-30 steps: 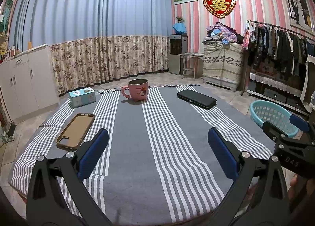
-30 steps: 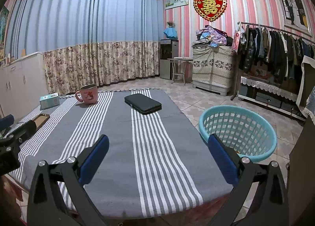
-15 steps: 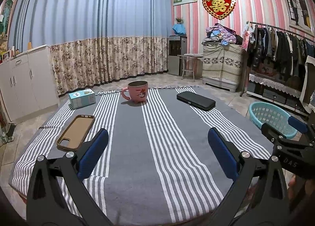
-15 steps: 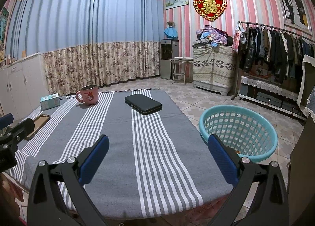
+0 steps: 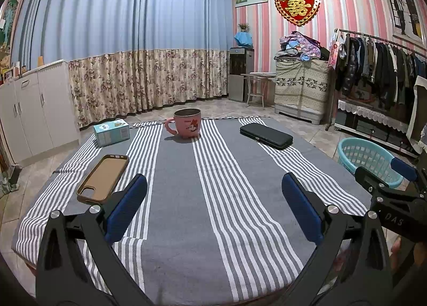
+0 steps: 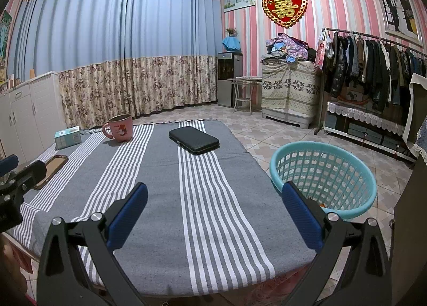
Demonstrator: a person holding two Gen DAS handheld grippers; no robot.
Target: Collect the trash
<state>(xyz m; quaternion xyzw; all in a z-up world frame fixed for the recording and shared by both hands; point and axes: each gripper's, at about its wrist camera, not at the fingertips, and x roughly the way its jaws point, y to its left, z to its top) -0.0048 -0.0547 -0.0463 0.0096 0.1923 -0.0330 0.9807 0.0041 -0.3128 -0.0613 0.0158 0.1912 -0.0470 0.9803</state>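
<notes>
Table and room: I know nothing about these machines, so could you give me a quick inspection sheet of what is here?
Surface: table under a grey striped cloth.
Job's things: turquoise basket on the floor beside the table, something small and orange inside; no obvious trash on the cloth.
Clutter: pink mug, tissue box, phone case, black case.
Grippers: left tool and right tool both open, holding nothing.
Cables: nothing seen.
Surroundings: blue curtains, clothes rack, white cabinets.
</notes>
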